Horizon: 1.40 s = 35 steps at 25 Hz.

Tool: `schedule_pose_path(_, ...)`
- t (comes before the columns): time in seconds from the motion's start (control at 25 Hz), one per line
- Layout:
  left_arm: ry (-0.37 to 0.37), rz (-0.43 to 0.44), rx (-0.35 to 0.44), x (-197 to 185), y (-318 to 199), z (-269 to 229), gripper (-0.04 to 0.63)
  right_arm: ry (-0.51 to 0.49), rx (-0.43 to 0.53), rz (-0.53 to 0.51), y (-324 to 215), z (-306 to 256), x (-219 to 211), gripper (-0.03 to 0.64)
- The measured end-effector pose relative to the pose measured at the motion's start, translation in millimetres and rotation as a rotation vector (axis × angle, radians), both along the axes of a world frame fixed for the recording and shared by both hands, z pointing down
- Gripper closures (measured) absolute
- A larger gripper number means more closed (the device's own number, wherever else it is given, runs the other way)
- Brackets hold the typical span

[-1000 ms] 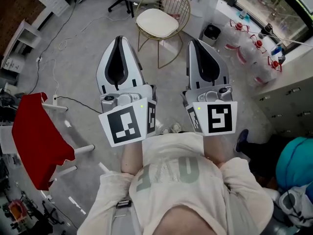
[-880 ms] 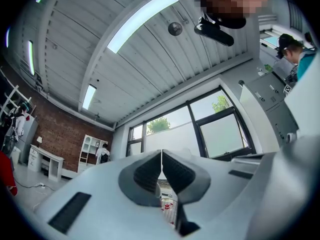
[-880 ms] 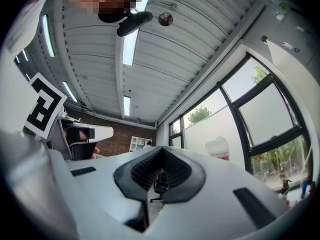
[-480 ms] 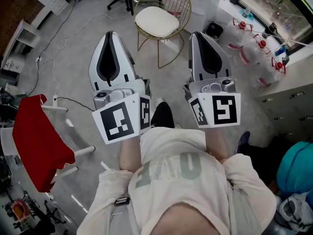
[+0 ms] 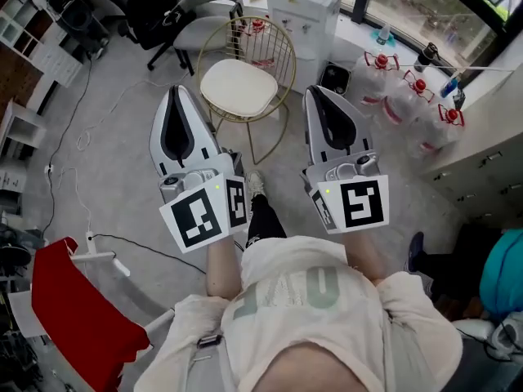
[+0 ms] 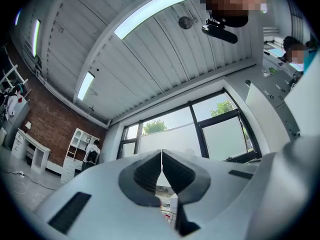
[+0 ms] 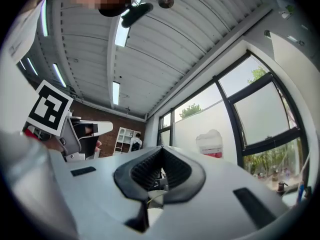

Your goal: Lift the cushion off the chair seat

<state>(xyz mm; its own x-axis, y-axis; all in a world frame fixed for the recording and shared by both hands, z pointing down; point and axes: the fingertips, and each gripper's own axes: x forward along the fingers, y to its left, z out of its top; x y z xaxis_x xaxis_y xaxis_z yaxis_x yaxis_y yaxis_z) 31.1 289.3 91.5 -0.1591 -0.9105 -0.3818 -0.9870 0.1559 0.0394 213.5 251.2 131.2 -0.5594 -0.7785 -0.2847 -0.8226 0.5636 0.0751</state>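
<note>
Left gripper (image 5: 174, 93), right gripper (image 5: 314, 94): jaws closed, empty, short of chair (image 5: 275, 42). Arriving unopened, they'd shove cushion (image 5: 239, 88) sideways, no grip.

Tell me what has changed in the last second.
The person has walked toward the gold chair, which sits nearer in the head view, carrying the left gripper and right gripper forward. Nothing was grasped or released. Both grippers stay shut and empty; the cushion still lies on the seat.
</note>
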Motion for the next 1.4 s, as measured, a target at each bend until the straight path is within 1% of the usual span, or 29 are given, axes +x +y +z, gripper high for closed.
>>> schedule_pose_path(0.28, 0.001, 0.059, -0.029, -60, -119, 6, 0.580, 0.018, -0.044, 0.044, -105, 11, -62, 0.600)
schedule_pose_path(0.36, 0.001, 0.073, -0.032, -76, -152, 1, 0.580, 0.016, -0.053, 0.050, -136, 5, -80, 0.600)
schedule_pose_path(0.56, -0.021, 0.092, -0.012, -117, -227, -18, 0.580, -0.006, -0.033, 0.075, -212, -16, -122, 0.600)
schedule_pose_path(0.72, -0.029, 0.097, -0.020, -149, -281, -14, 0.580, -0.018, -0.053, 0.087, -266, -8, -150, 0.600)
schedule_pose_path(0.92, -0.021, 0.097, -0.028, -177, -327, -2, 0.580, -0.007, -0.100, 0.102, -316, 12, -171, 0.600)
schedule_pose_path(1.0, -0.012, 0.091, -0.029, -181, -343, 2, 0.580, -0.018, -0.133, 0.104, -331, 17, -169, 0.600)
schedule_pose_path(1.12, 0.004, 0.105, -0.046, -173, -361, 11, 0.580, -0.053, -0.191, 0.083, -348, 24, -161, 0.600)
schedule_pose_path(1.2, 0.001, 0.111, -0.057, -164, -371, 15, 0.580, -0.056, -0.195, 0.067, -360, 26, -159, 0.600)
schedule_pose_path(1.4, -0.027, 0.084, -0.070, -143, -383, 16, 0.580, -0.061, -0.179, 0.001, -384, 20, -159, 0.600)
